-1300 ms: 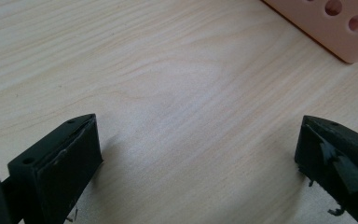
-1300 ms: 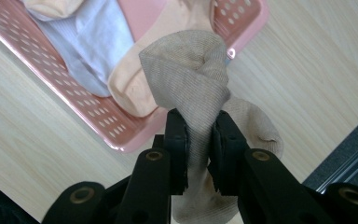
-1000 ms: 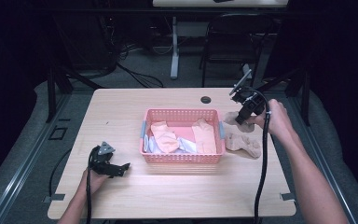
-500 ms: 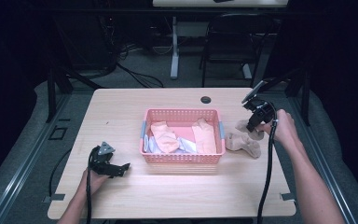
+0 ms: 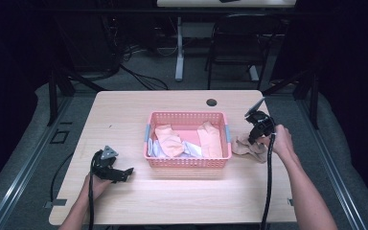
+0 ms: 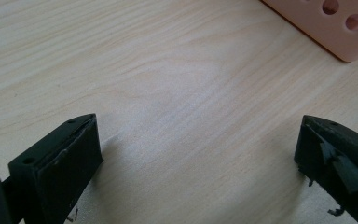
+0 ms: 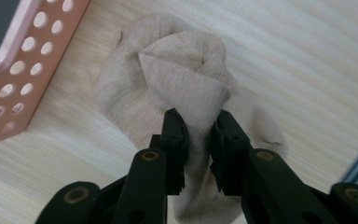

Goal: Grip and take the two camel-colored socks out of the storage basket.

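A beige sock (image 5: 242, 146) lies bunched on the table just right of the pink basket (image 5: 188, 162). My right gripper (image 5: 255, 137) points down onto it. In the right gripper view the jaws (image 7: 198, 122) pinch a raised fold of the beige sock (image 7: 177, 60). They have just eased open slightly, and cloth still fills the gap. The pink basket's corner (image 7: 23, 70) shows at the left of that view. My left gripper (image 5: 120, 173) rests on the table at the front left, open. In the left gripper view it (image 6: 198, 140) has only bare wood between its jaws.
The basket holds peach socks (image 5: 168, 140) and a pale blue-white cloth (image 5: 189, 149). A cable hole (image 5: 212, 102) sits near the table's far edge. The table's right edge lies close behind the right hand. A chair and desk legs stand beyond the table.
My right gripper has come down and slightly right with the beige sock, which now lies heaped on the table beside the basket. The left gripper has stayed put.
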A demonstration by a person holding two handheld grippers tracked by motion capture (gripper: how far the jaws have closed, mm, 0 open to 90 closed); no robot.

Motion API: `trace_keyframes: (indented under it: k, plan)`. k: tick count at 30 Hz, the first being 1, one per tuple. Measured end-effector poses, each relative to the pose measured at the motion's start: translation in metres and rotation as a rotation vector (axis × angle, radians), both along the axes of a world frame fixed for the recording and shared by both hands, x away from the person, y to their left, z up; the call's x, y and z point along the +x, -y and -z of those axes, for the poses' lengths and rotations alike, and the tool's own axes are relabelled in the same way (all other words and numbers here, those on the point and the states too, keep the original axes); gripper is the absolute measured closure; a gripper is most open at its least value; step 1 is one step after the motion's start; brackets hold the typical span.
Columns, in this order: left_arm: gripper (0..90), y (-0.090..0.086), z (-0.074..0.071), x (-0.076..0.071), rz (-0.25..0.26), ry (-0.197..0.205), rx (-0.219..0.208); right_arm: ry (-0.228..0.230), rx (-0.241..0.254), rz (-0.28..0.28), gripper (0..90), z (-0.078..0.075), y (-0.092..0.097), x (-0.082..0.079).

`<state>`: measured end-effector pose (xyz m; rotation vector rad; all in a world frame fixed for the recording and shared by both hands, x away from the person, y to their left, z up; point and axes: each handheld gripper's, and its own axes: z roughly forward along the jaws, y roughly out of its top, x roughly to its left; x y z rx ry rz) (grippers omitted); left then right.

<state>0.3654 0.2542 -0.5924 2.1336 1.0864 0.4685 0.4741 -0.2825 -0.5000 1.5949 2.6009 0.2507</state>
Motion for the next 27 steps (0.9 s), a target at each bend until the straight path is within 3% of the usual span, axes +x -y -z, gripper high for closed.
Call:
trace_keyframes:
  k: [2,5,8,9,10,13,18,20,24,27]
  plan:
    - [0.2,0.000,0.000,0.000,-0.001,-0.001,-0.001,-0.002,0.029,0.015,71.8,0.005,0.003,0.001]
    - [0.2,0.000,0.000,0.000,0.001,-0.003,0.000,-0.003,0.039,0.041,54.8,0.007,0.005,0.003]
    - [0.2,0.000,0.000,0.000,0.002,-0.004,0.000,0.022,0.047,0.054,35.0,0.002,0.007,0.000]
    - [0.2,0.000,0.000,0.000,0.002,-0.004,0.000,0.022,0.047,0.054,35.0,0.002,0.007,0.000]
    - [0.2,0.000,0.000,0.000,-0.001,-0.002,-0.001,0.031,0.049,0.047,26.6,-0.004,0.009,-0.003]
    - [0.2,0.000,0.000,0.000,0.002,-0.004,0.001,0.050,0.064,0.058,15.2,-0.008,0.011,-0.008]
    - [0.2,0.000,0.000,0.000,0.000,0.001,-0.001,0.056,0.081,0.041,6.8,-0.018,0.015,-0.017]
    - [0.3,0.000,0.000,0.000,0.000,0.001,-0.001,0.071,0.113,0.036,0.0,-0.025,0.019,-0.028]
    - [0.3,0.000,0.000,0.000,0.000,0.001,0.000,0.096,0.115,0.014,0.0,-0.028,0.022,-0.039]
    - [0.3,0.000,0.000,0.000,0.000,0.001,0.000,0.123,0.116,-0.003,0.0,-0.026,0.022,-0.057]
